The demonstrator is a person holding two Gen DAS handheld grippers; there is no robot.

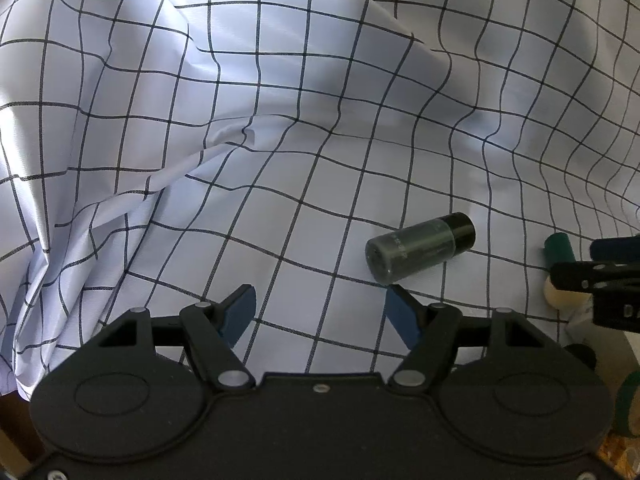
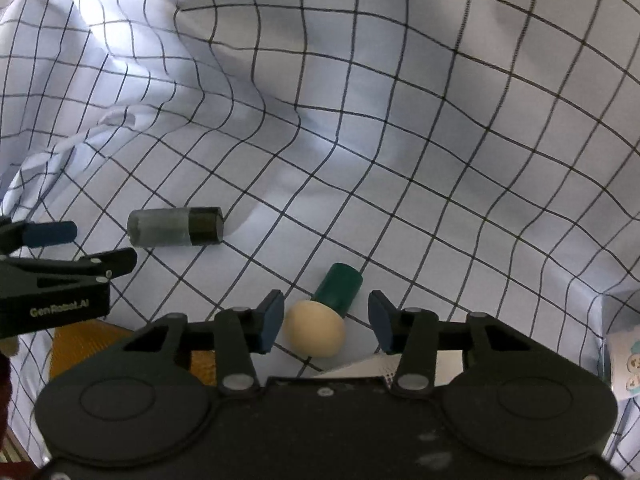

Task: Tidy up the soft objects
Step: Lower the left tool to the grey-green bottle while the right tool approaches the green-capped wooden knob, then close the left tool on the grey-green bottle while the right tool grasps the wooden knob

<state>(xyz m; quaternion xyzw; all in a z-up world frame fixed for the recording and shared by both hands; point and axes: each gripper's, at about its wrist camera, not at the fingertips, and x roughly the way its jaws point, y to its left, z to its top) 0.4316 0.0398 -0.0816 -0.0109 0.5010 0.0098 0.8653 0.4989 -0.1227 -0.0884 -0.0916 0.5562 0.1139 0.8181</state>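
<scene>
A white cloth with a dark grid (image 1: pixel 240 80) (image 2: pixel 440 120) lies rumpled across both views. On it rests a small dark bottle with a black cap (image 1: pixel 420 250) (image 2: pixel 176 227), lying on its side. My left gripper (image 1: pixel 320 294) is open and empty, its right fingertip just short of that bottle. A cream bottle with a green cap (image 2: pixel 316 334) (image 1: pixel 558 248) also lies on the cloth. My right gripper (image 2: pixel 325 298) straddles it; the left pad is close to the cream body and a gap shows at the right pad. Each gripper shows at the edge of the other's view.
An orange-yellow surface (image 2: pixel 88 336) shows past the cloth's near edge. A white box corner (image 2: pixel 368 366) sits under the right gripper and a patterned package (image 2: pixel 624 360) at the far right. A green roll (image 1: pixel 628 408) is at the left view's right edge.
</scene>
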